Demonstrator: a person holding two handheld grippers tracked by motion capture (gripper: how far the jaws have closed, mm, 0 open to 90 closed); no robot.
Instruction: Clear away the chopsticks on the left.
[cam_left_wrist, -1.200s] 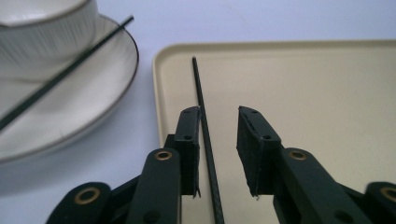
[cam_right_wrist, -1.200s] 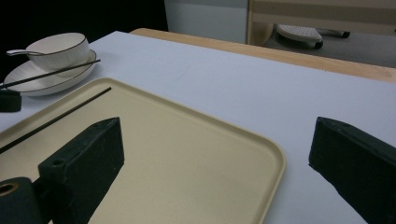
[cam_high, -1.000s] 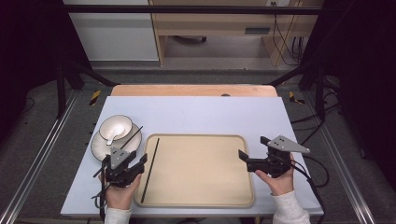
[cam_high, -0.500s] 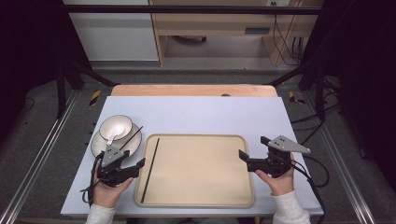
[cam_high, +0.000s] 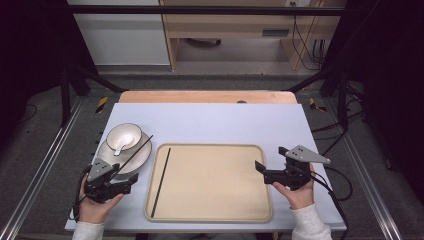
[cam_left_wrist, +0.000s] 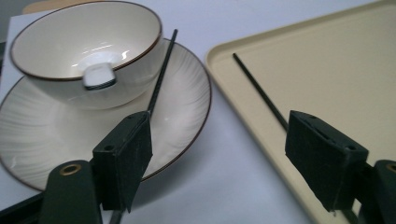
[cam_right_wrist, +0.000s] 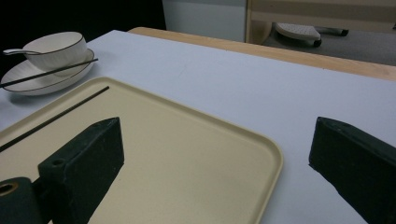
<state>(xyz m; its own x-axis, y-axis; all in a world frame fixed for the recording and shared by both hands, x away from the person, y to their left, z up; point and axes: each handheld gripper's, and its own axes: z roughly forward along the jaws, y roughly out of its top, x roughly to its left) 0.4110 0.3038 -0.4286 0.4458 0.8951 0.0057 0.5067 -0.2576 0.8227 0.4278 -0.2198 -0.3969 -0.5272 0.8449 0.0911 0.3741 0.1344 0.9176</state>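
On the pale blue table (cam_high: 210, 122), a thin black chopstick (cam_high: 161, 180) lies inside the beige plastic tray (cam_high: 210, 182) along its left edge. The left gripper (cam_high: 122, 182) rests low beside the white plate (cam_high: 131, 159), its jaws having just been opening with nothing between them. The right gripper (cam_high: 260, 169) is held level at the tray's right edge, its jaws apart.

L: my left gripper (cam_high: 131, 181) low at near-left, jaws just been opening, wide, nothing between | R: my right gripper (cam_high: 259, 168) level, jaws spread, nothing gripped, hand (cam_high: 295, 192) under it
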